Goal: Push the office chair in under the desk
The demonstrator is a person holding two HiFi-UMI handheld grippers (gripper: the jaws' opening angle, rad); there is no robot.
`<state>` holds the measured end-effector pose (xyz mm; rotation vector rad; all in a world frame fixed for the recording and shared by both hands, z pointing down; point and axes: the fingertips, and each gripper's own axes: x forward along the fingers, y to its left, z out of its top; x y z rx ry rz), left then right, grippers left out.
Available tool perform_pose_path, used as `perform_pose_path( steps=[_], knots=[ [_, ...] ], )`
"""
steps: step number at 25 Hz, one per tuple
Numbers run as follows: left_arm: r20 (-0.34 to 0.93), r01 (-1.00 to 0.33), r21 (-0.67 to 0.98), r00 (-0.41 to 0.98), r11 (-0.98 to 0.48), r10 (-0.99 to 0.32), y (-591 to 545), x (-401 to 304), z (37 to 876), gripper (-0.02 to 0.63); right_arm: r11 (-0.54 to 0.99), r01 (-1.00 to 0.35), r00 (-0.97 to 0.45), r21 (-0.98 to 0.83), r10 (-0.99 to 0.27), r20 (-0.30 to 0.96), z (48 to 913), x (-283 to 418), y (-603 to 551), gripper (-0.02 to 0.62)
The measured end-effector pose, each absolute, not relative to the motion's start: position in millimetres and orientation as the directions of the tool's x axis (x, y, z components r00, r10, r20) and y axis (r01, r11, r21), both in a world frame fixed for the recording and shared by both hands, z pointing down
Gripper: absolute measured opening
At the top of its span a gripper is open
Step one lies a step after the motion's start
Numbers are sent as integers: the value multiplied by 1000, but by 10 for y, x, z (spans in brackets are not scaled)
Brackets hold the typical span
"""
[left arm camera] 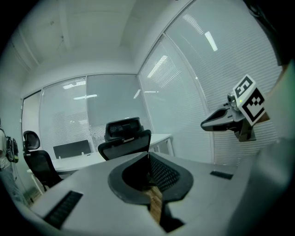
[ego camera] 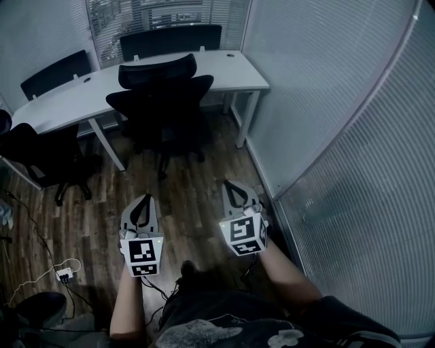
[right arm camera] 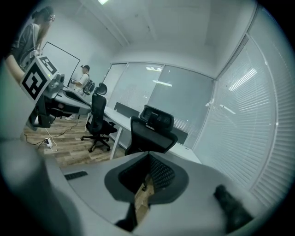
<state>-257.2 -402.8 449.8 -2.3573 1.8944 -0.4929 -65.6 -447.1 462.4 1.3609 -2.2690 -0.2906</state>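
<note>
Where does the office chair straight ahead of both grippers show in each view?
Head view: office chair at upper centre, in front of the desk.
Left gripper view: near centre, slightly left.
Right gripper view: centre.
Shared landmark: the white desk behind it.

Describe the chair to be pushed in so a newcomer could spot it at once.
Find the long white desk under the window blinds. Toward its right end, on the near side, stands a black office chair, back to the camera. The other near-side chair sits at the head view's far left.
</note>
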Motion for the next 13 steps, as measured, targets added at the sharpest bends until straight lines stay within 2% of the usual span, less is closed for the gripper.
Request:
perform_pose_path(
  steps=[13],
  knots=[
    [244, -971, -201, 77, -128, -967, -3066, -2293, 4547, 18, 498, -781, -427, 378, -866, 260, 4568, -120, -3645, 21]
  ],
)
